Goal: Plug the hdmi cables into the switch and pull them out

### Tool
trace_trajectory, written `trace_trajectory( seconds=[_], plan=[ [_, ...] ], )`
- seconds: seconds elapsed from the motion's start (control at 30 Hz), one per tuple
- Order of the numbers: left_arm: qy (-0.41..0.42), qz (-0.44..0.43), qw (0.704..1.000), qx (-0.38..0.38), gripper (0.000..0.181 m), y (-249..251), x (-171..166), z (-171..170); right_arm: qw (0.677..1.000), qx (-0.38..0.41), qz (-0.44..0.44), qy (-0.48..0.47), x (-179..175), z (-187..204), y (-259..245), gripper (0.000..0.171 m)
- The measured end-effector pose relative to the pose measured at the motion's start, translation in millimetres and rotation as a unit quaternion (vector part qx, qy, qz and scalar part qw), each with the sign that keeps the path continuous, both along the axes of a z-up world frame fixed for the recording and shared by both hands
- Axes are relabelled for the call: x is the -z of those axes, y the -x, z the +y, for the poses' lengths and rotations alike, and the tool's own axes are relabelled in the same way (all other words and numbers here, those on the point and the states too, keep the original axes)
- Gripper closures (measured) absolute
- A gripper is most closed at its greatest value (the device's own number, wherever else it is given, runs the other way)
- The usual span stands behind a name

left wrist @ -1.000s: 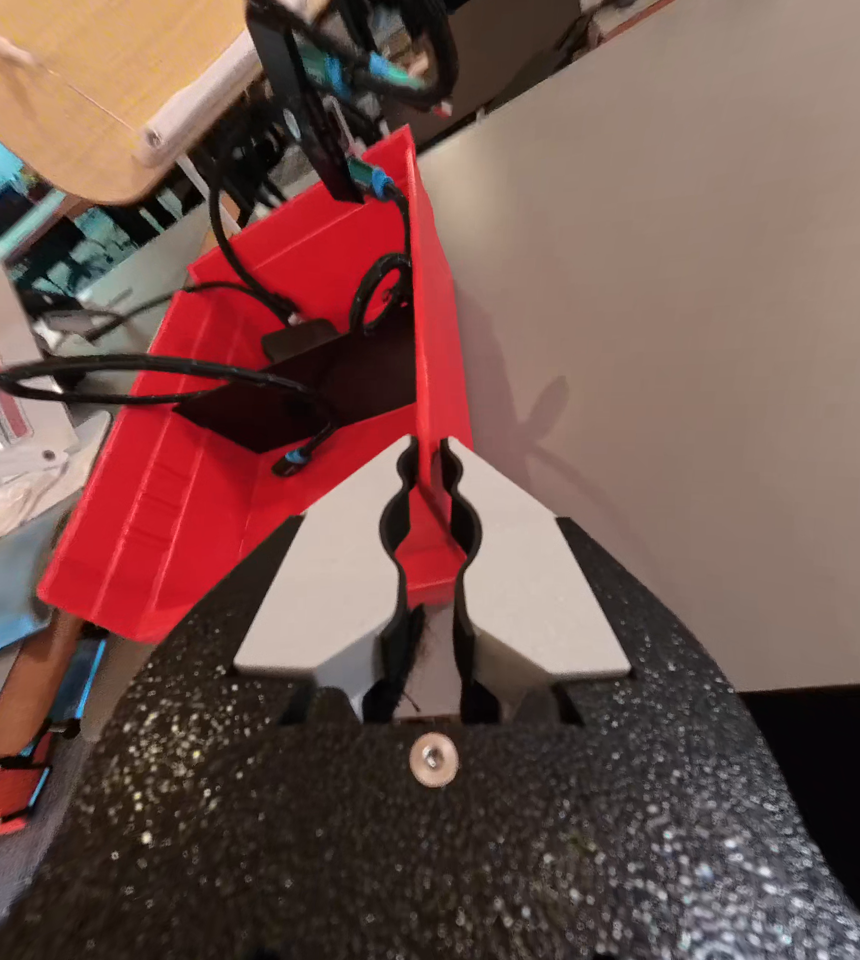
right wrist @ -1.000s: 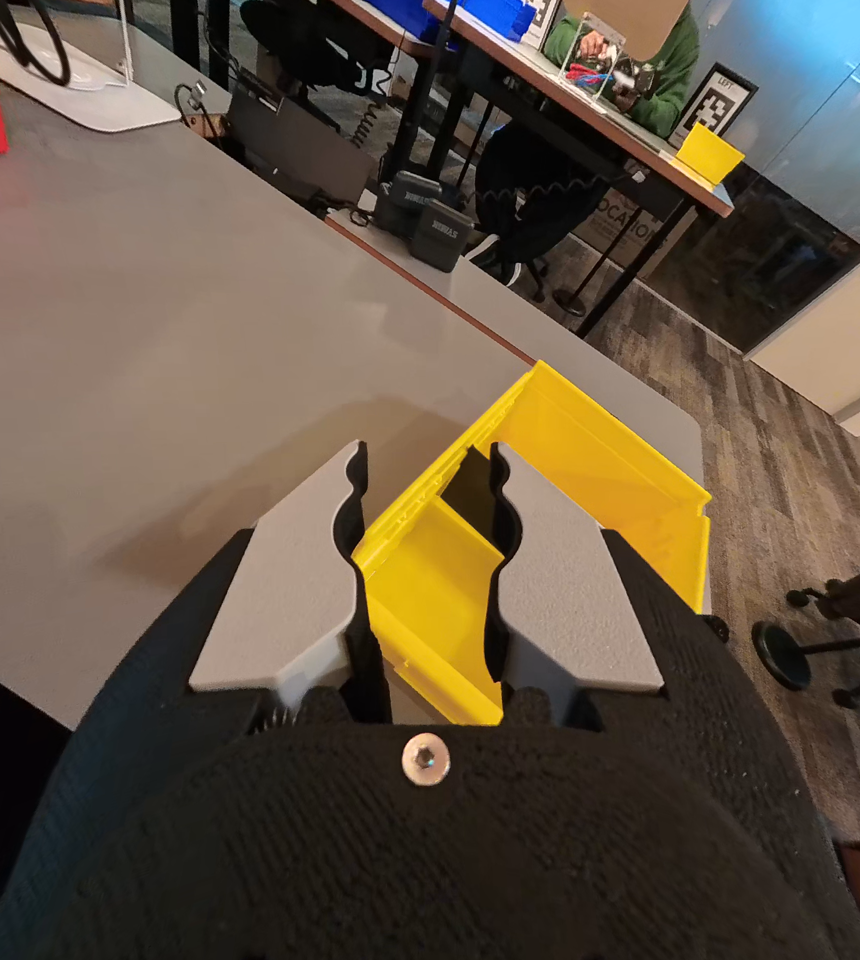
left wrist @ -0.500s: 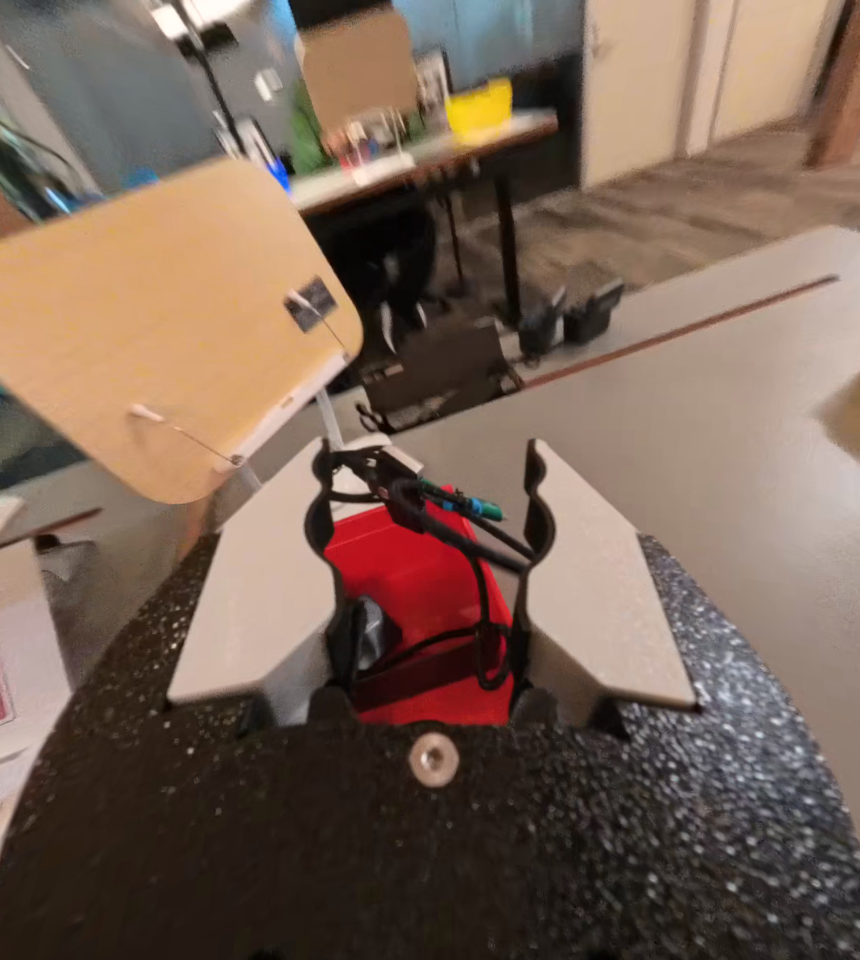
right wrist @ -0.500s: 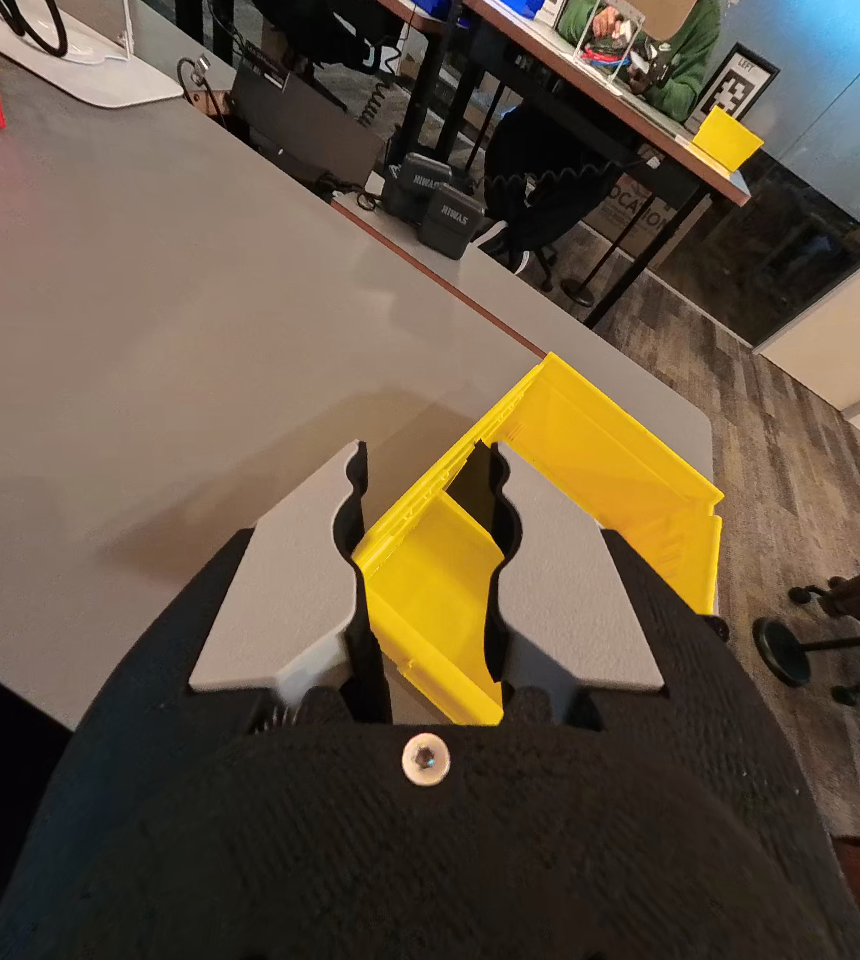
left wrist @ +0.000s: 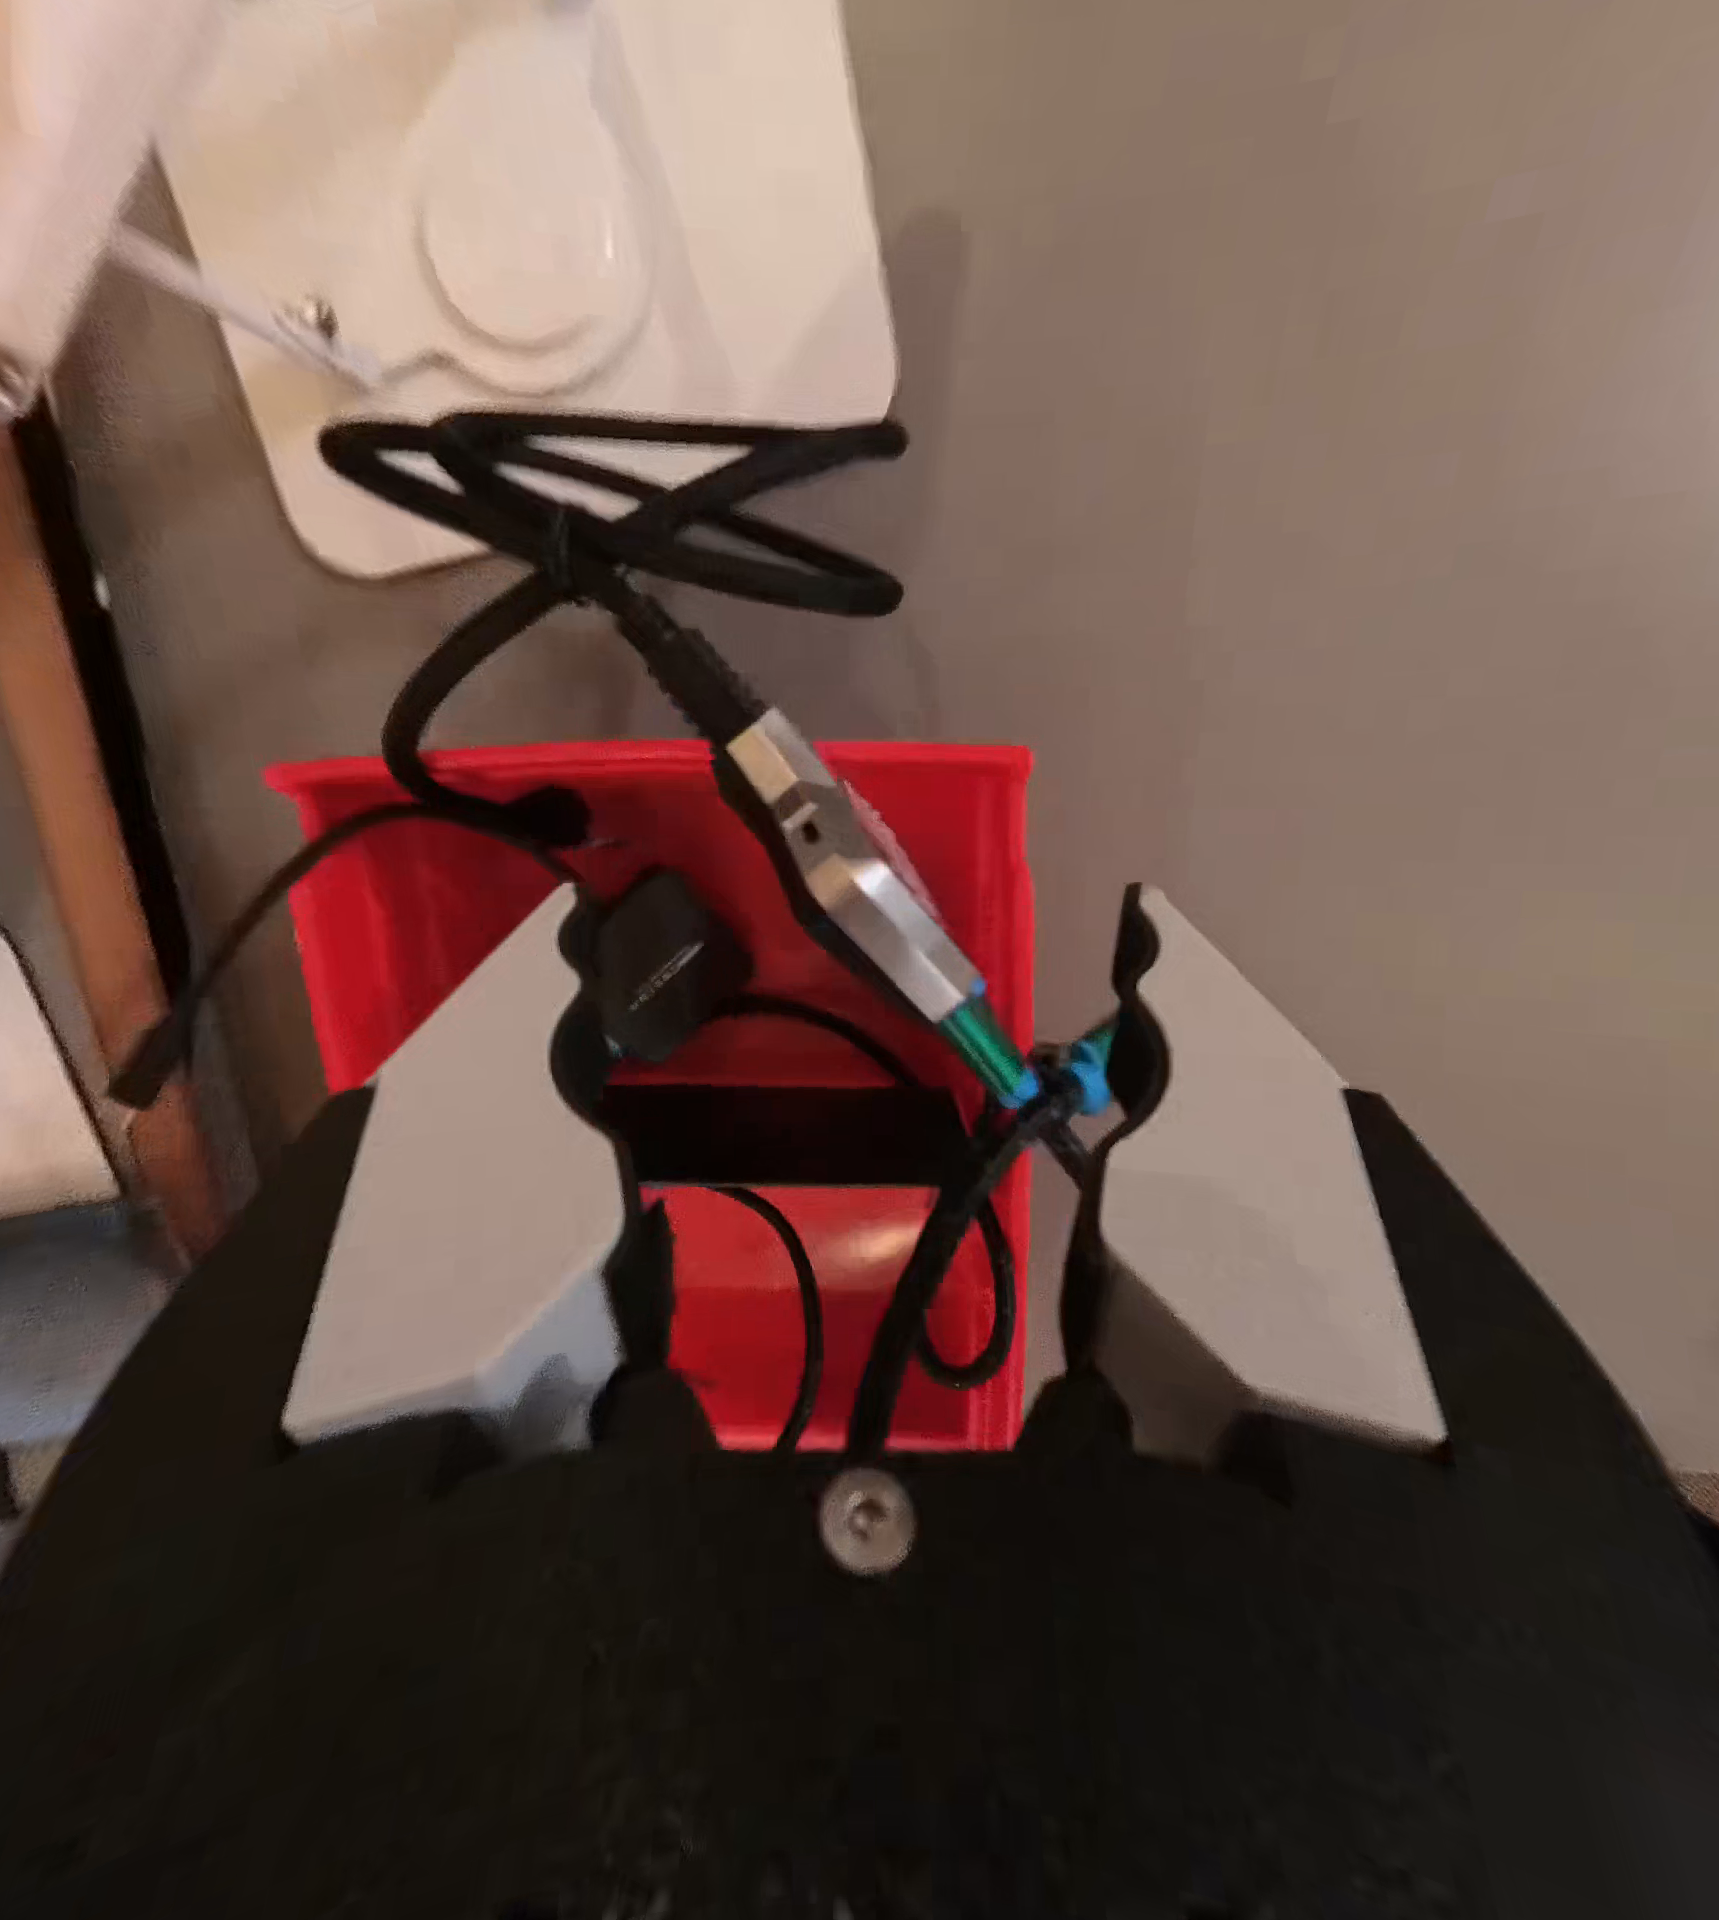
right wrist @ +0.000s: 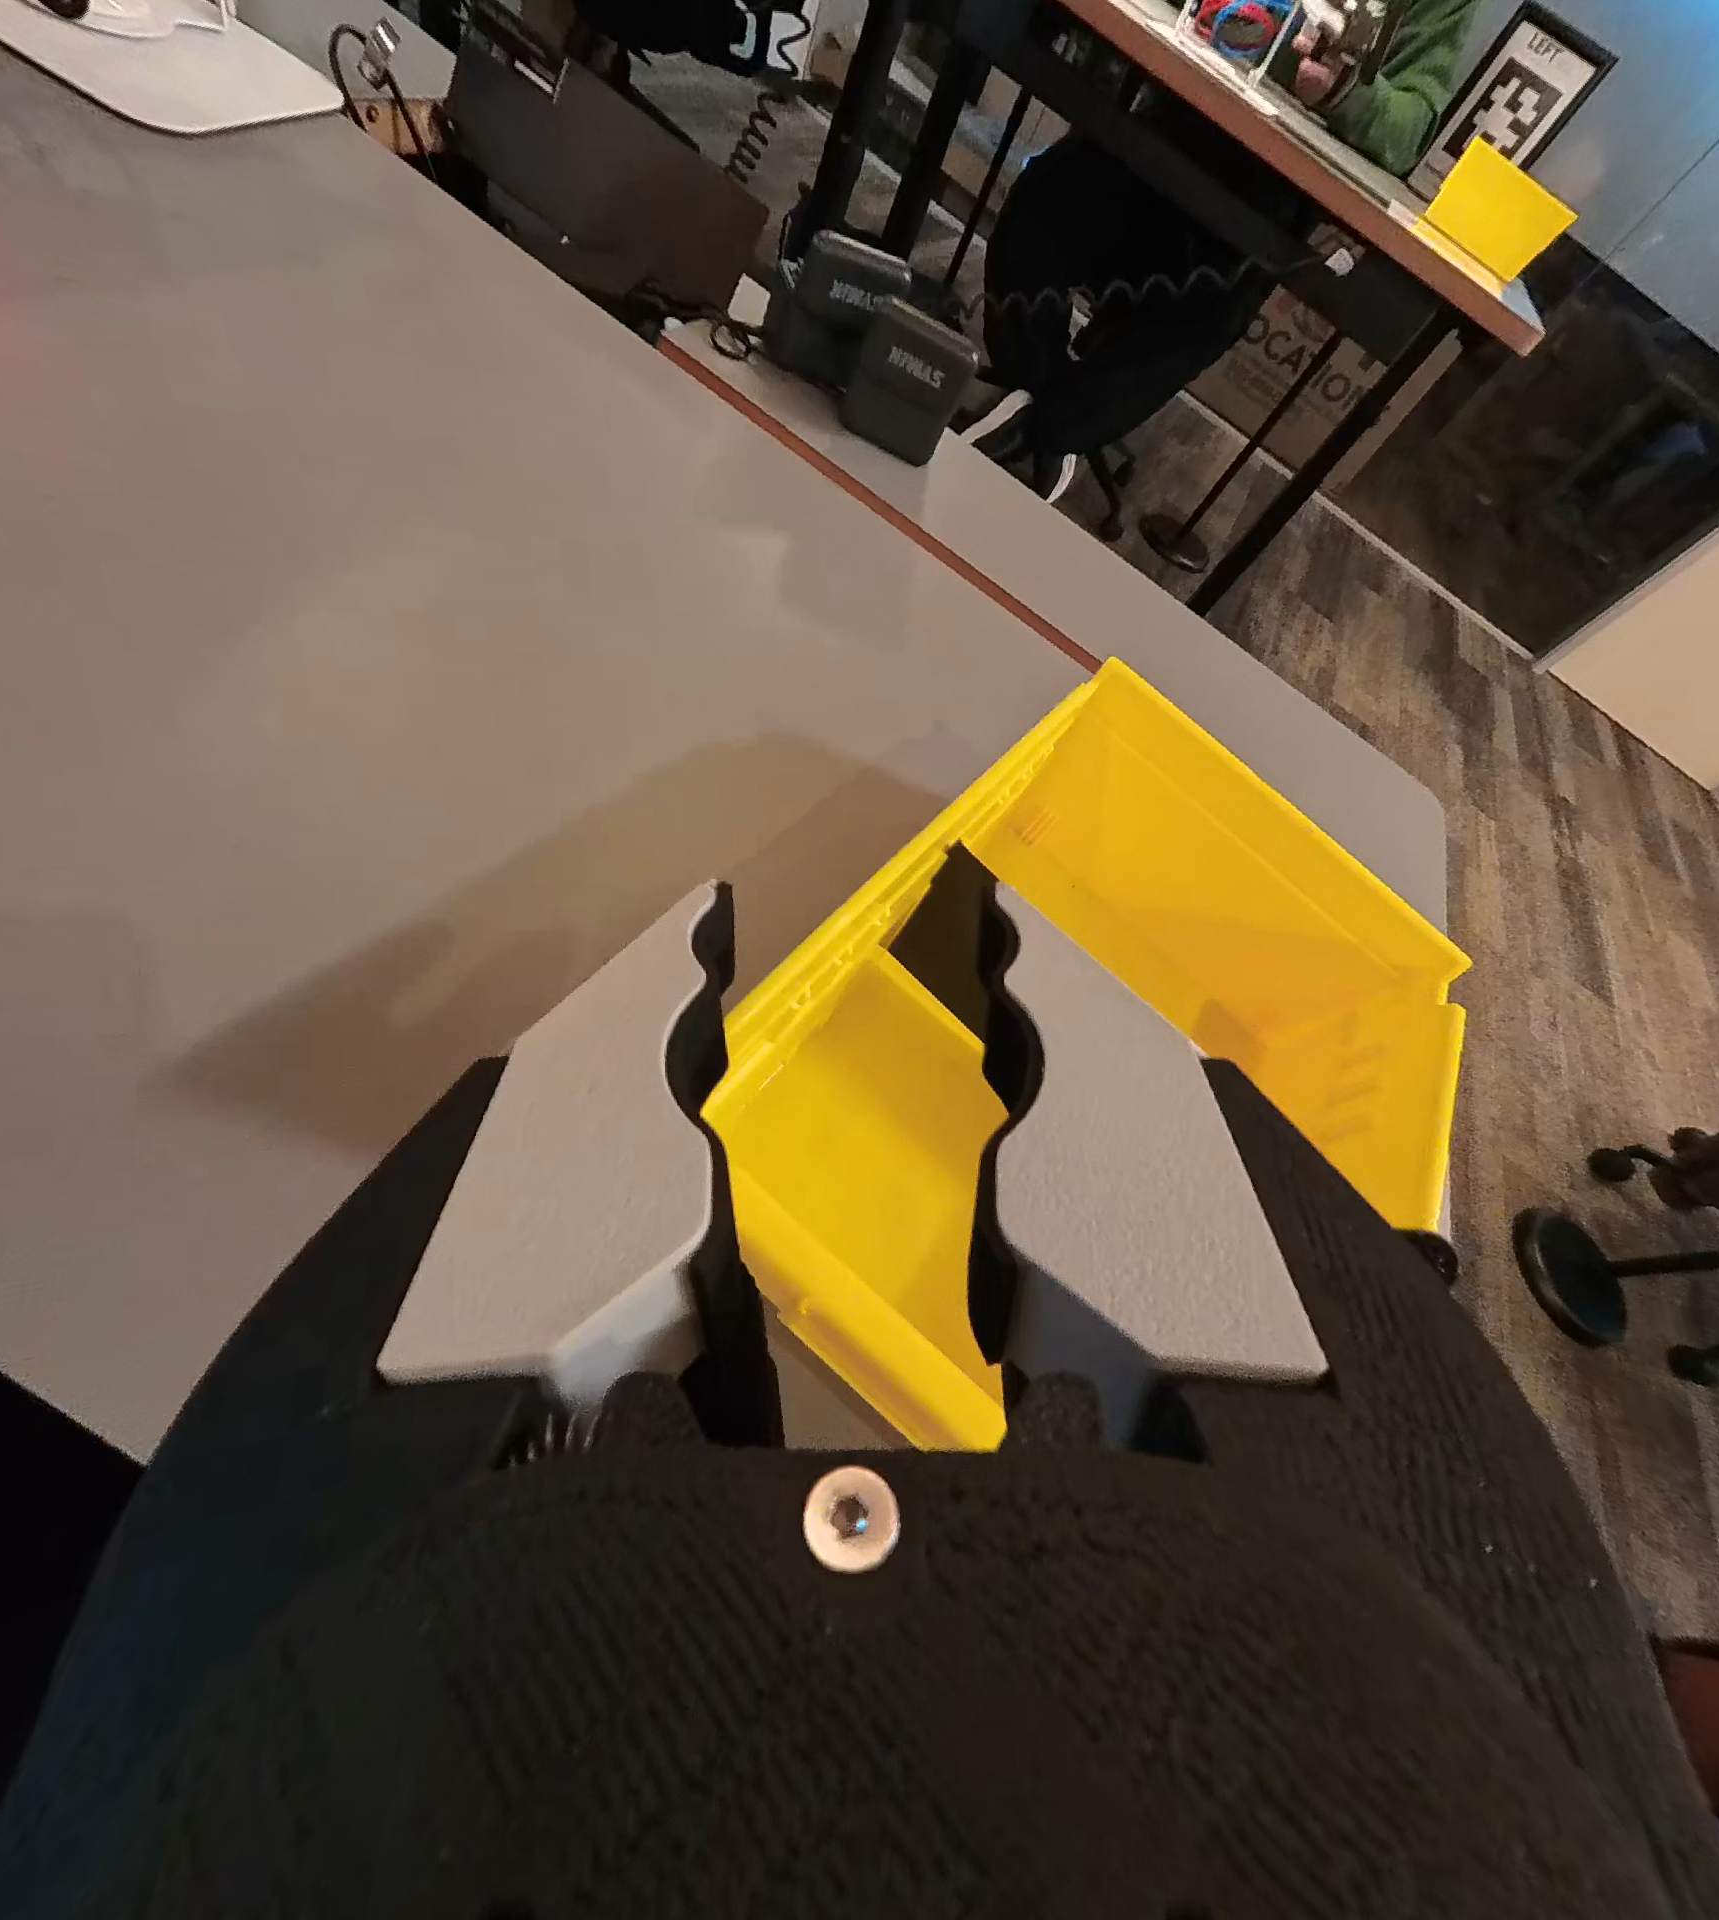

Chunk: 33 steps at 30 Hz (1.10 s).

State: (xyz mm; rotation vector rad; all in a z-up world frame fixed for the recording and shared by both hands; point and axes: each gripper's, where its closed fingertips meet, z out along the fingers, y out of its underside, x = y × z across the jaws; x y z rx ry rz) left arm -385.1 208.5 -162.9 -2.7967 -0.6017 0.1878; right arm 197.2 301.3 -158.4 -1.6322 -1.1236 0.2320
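Observation:
In the left wrist view I look down into a red bin (left wrist: 387, 914) full of black cables. A silver switch (left wrist: 834, 873) lies tilted over the bin, with a coiled black cable (left wrist: 626, 520) at its far end and a green-and-blue HDMI plug (left wrist: 980, 1039) at its near end. A second blue plug (left wrist: 1083, 1075) sits by my right finger, and a black plug (left wrist: 657, 966) by my left finger. My left gripper (left wrist: 855, 914) is open and empty above the bin. My right gripper (right wrist: 850, 894) is open and empty above a yellow bin (right wrist: 1198, 883).
A white base plate (left wrist: 522, 260) lies beyond the red bin on the grey table (right wrist: 315, 520). The yellow bin stands at the table's corner, with floor and a chair base (right wrist: 1582, 1288) beyond. Another desk with a person seated stands far back. Across from one pair of fingers to the other is roughly 60 cm. The left tips stand about 15 cm off the black plug (left wrist: 657, 966).
My left gripper was shut on the red bin's rim, then opened, swung up and now looks down over the bin and switch. The right gripper has barely shifted.

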Motion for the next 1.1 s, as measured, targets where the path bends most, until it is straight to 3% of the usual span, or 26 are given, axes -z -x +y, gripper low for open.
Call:
trace_trajectory(
  seconds=[0.13,0.27,0.5,0.67,0.83,1.1],
  plan=[
    [0.053,0.017,0.998,-0.029,0.099,12,26,-5,1.0,0.003,0.007,-0.003,-2,2,-5,0.125],
    [0.075,0.018,0.997,-0.022,0.144,10,39,-6,1.0,0.007,0.014,-0.002,-4,4,-9,0.125],
    [0.098,-0.004,0.995,-0.006,0.154,3,4,-24,1.0,0.01,0.013,0.001,-2,5,-11,0.125],
    [0.058,0.008,0.998,0.0,0.157,9,-51,-41,1.0,0.004,0.013,-0.002,-3,3,-9,0.125],
    [0.015,0.084,0.996,0.027,0.161,17,-136,-65,1.0,0.003,0.016,-0.004,-6,2,-8,0.125],
    [-0.121,0.19,0.972,0.063,0.163,4,-256,-87,0.999,-0.002,0.03,-0.015,-15,-4,-10,0.125]
  ],
)
